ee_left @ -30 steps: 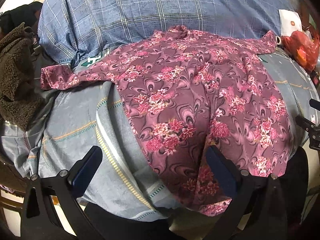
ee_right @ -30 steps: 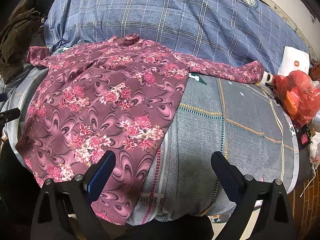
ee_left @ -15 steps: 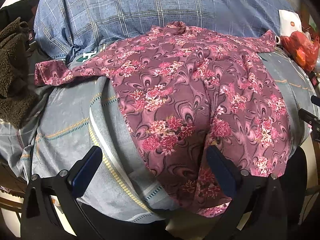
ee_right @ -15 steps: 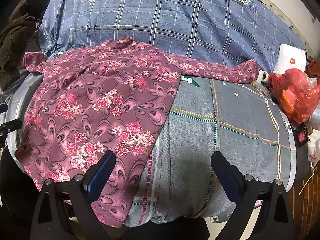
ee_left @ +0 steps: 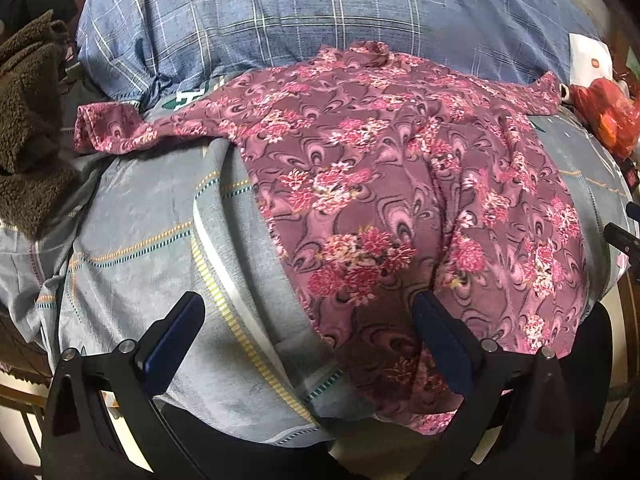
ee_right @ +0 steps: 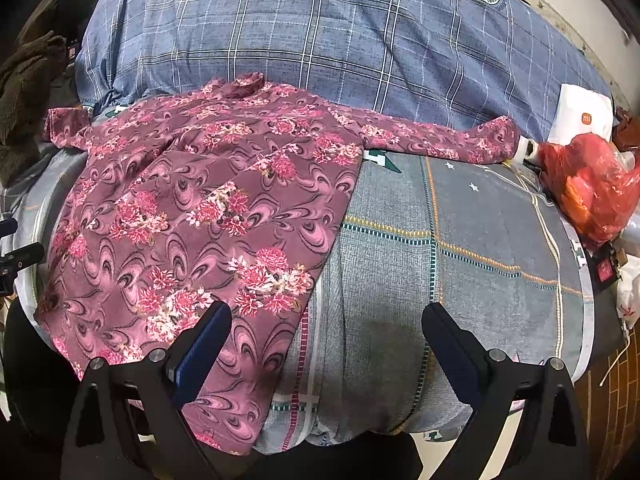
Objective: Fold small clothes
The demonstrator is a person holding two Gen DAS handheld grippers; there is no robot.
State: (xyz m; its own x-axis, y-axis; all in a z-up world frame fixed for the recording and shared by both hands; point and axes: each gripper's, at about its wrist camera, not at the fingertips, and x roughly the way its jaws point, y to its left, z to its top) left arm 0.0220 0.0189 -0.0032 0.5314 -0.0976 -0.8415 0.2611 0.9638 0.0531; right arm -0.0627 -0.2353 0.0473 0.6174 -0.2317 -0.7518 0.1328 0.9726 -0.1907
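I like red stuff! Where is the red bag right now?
The red bag lies at the bed's right edge in the right wrist view, beside the flowery shirt's sleeve end and just below a white box.

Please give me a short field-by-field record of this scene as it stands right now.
garment: floral shirt, spread flat on the bed, sleeves out to both sides
surface: grey checked sheet
behind: blue plaid quilt
left tongs: open, above the shirt's lower left edge, holding nothing
right tongs: open, above the shirt's lower right edge, holding nothing
clutter: red plastic bag beside the right sleeve end; brown fleece near the left sleeve
folds made: none
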